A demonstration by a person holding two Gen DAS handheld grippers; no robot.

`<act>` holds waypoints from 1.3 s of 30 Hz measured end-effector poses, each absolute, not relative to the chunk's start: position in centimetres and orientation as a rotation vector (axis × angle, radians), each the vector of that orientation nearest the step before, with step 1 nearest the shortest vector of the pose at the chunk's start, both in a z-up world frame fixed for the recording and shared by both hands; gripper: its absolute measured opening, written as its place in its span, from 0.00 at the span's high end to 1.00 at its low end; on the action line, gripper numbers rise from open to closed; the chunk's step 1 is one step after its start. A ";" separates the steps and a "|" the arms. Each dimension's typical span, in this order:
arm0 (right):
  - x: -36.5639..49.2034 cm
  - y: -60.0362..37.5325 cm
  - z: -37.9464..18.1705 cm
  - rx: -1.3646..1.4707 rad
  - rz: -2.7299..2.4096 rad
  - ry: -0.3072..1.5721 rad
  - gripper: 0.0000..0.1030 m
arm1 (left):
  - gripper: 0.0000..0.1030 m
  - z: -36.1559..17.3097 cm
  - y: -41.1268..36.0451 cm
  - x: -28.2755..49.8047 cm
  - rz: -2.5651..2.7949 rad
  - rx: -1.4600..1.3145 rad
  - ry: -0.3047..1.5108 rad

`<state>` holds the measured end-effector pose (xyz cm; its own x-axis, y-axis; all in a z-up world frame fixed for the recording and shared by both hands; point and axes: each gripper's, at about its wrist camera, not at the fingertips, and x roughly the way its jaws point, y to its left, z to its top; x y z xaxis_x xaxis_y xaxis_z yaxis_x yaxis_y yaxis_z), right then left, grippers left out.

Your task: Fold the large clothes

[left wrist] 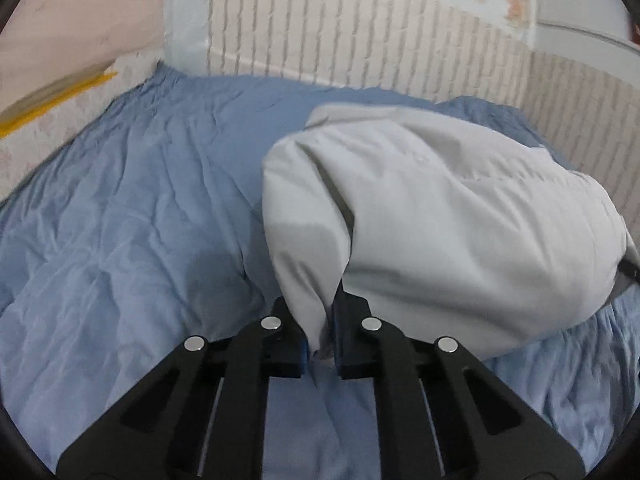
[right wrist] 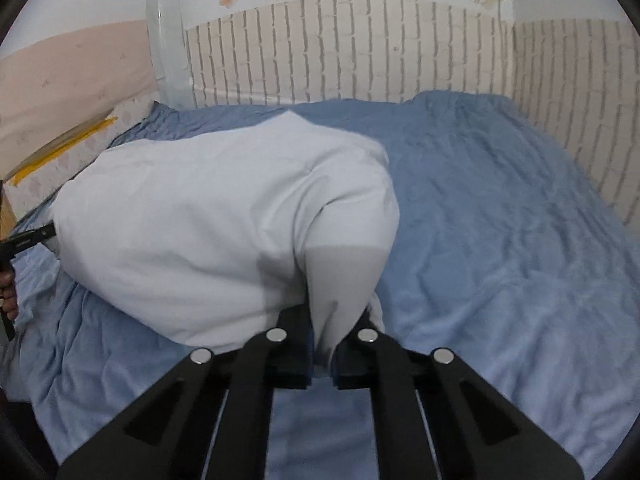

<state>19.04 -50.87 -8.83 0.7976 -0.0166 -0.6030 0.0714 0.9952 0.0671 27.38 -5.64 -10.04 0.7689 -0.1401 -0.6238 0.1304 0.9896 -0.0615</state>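
Two grippers pinch one pale grey garment [left wrist: 460, 220] over a bed spread with a blue sheet [left wrist: 120, 208]. The left gripper [left wrist: 322, 344] is clamped on a bunched near corner of the cloth at the garment's left side; the right gripper [right wrist: 322, 354] is closed on the matching near corner at its right side. Between the two grips the fabric billows up in a rounded hump, its near edge lifted clear of the sheet while the far part seems to rest on the bed, toward the brick-patterned wall [right wrist: 360, 48]. A hand [right wrist: 8, 292] shows at the left rim of the right wrist view, next to the other gripper's dark tip. Judging by the loose, puffed shape, folding is at an early stage: no flat, creased fold is visible, and the lifted edge has yet to be laid down and smoothed.
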 end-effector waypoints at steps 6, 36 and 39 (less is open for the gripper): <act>12.9 -51.0 -7.4 0.143 -0.257 0.611 0.06 | 0.46 -10.2 -5.9 22.0 -0.091 -0.028 0.657; 2.0 -18.5 3.3 -0.058 -0.265 0.352 0.02 | 0.03 -3.6 -9.3 6.6 -0.235 0.001 0.315; 1.3 -18.5 4.7 -0.146 -0.223 0.330 0.02 | 0.03 -4.2 -5.6 8.5 -0.138 -0.052 0.418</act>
<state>1.29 -18.51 4.67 0.9219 -0.2406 -0.3037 0.1932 0.9649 -0.1779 8.47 -5.62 -4.22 0.9049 -0.1441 -0.4006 0.1229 0.9893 -0.0783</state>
